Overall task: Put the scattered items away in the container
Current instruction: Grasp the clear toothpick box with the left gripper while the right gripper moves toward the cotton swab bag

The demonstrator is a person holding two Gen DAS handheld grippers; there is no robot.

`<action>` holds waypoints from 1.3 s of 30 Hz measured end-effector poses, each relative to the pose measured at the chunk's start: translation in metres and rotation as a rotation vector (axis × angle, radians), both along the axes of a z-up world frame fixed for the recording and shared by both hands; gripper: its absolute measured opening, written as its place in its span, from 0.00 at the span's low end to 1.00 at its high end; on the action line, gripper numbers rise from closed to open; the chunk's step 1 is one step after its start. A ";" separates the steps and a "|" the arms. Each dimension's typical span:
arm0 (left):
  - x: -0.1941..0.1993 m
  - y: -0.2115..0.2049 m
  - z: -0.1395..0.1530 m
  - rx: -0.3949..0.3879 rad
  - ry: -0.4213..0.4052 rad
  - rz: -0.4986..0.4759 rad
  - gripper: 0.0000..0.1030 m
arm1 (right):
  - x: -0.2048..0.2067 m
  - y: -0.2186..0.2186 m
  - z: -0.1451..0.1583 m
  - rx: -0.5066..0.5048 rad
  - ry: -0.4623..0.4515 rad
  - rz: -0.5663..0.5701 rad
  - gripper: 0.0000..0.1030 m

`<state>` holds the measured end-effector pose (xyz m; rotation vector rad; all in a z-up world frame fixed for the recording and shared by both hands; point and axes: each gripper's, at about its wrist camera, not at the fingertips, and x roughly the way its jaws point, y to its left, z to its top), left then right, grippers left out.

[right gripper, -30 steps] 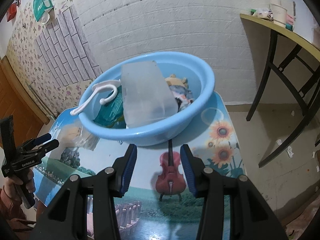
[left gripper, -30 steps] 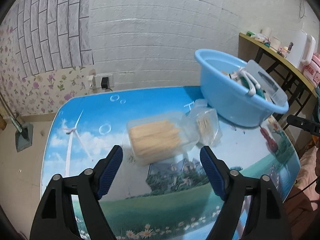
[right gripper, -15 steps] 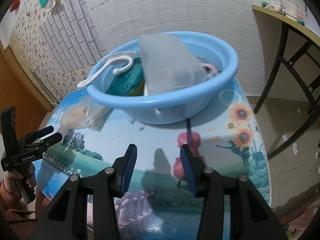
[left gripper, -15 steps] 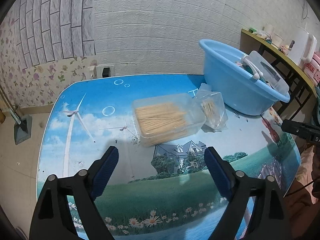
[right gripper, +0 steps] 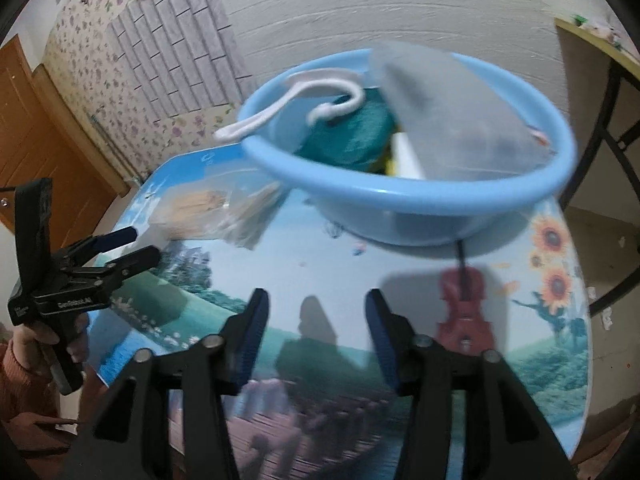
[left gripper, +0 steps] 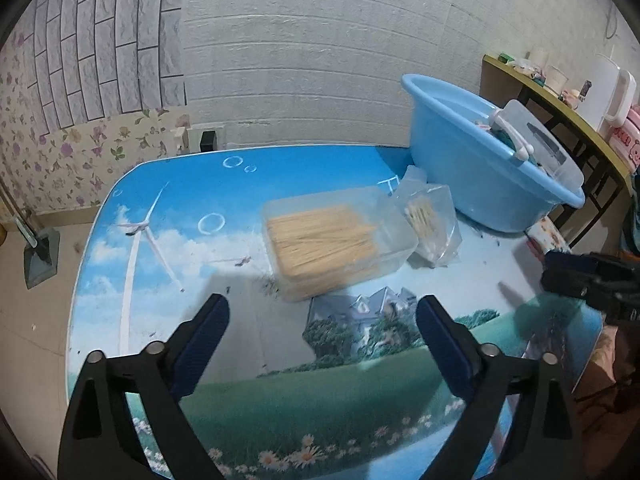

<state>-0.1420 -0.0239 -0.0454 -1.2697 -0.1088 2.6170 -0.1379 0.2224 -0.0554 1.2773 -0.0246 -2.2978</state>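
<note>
While its fingers are opening wide with nothing between them, the left gripper hangs above the picture-printed desk in the left wrist view. Just ahead of the fingertips lies a clear box of wooden sticks, and touching that box on the far right side is a small clear bag of sticks. Further off to the right stands the blue basin, already loaded with a clear lidded tub and a white hanger. The likely risk here is the box's width: if the fingers come down off-centre, a pad may land on the lid instead of a side wall and push the box away, or drag the bag with it.

Seen from the right wrist view, the right gripper is also opening and empty, its fingers over bare desk. Straight beyond them sits the basin, rim tilted toward the camera, with a green cloth item inside. Ahead and to the left are the blurred box and bag, and at the left edge the other gripper, held in a hand, points at them. Both tools aim at the same small patch, so a collision of the two seems possible if both reach in together. A sideways knock could also shove the light basin toward the desk edge.
</note>
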 end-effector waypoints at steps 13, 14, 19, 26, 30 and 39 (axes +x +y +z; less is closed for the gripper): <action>-0.019 0.007 -0.001 0.030 -0.010 0.000 0.98 | -0.030 -0.064 -0.010 -0.096 -0.044 0.012 0.52; -0.020 0.004 -0.001 0.031 -0.011 0.010 0.98 | -0.033 -0.067 -0.012 -0.103 -0.054 0.002 0.52; -0.020 -0.004 -0.001 0.048 -0.016 0.018 0.98 | -0.042 -0.081 -0.019 -0.122 -0.077 -0.006 0.52; -0.023 -0.002 0.000 0.078 -0.019 0.010 0.99 | -0.047 -0.088 -0.026 -0.122 -0.075 0.016 0.31; -0.027 0.008 0.000 0.062 -0.025 -0.001 0.99 | -0.042 -0.084 -0.022 -0.125 -0.061 0.041 0.23; -0.042 0.031 -0.002 -0.010 -0.020 0.020 1.00 | -0.023 -0.056 -0.016 -0.120 -0.057 0.058 0.14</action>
